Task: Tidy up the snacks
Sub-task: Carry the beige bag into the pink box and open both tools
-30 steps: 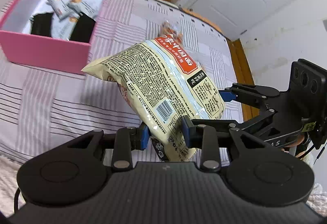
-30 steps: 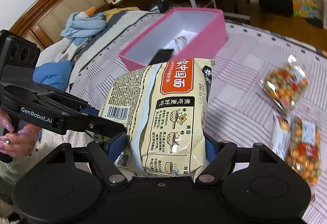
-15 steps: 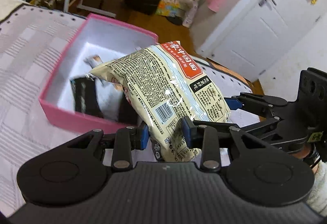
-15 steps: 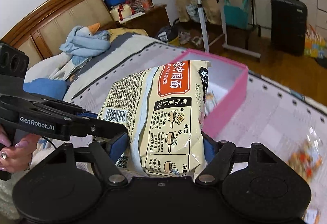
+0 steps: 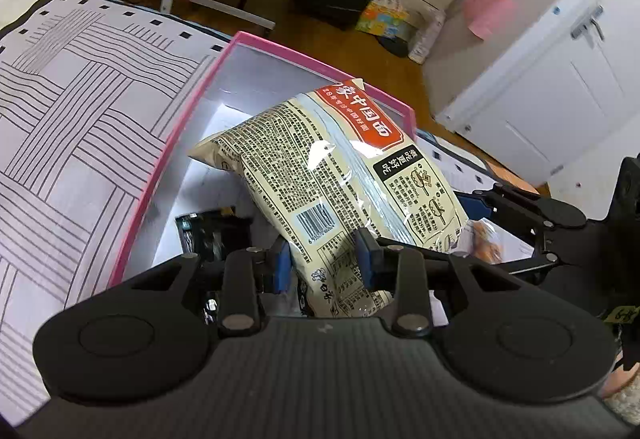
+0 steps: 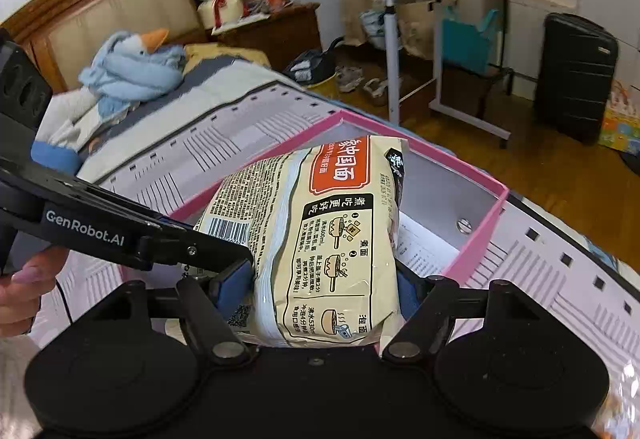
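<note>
Wooden floor point(image 6: 532, 175); black suitcase point(image 6: 574, 77), white doors point(image 5: 560, 87), wooden headboard point(image 6: 100, 3)

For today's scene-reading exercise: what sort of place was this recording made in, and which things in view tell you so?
Most likely a home bedroom: a bed with a patterned cover and wooden headboard, a bedside cabinet piled with things, and a black suitcase on the wood floor.

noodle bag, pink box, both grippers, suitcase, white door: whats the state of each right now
noodle bag: sealed, held tilted over the box
pink box: open, no lid on, dark packets inside
left gripper: shut on the bag's lower end
right gripper: shut across the bag's width
suitcase: upright, closed
white door: closed
</note>
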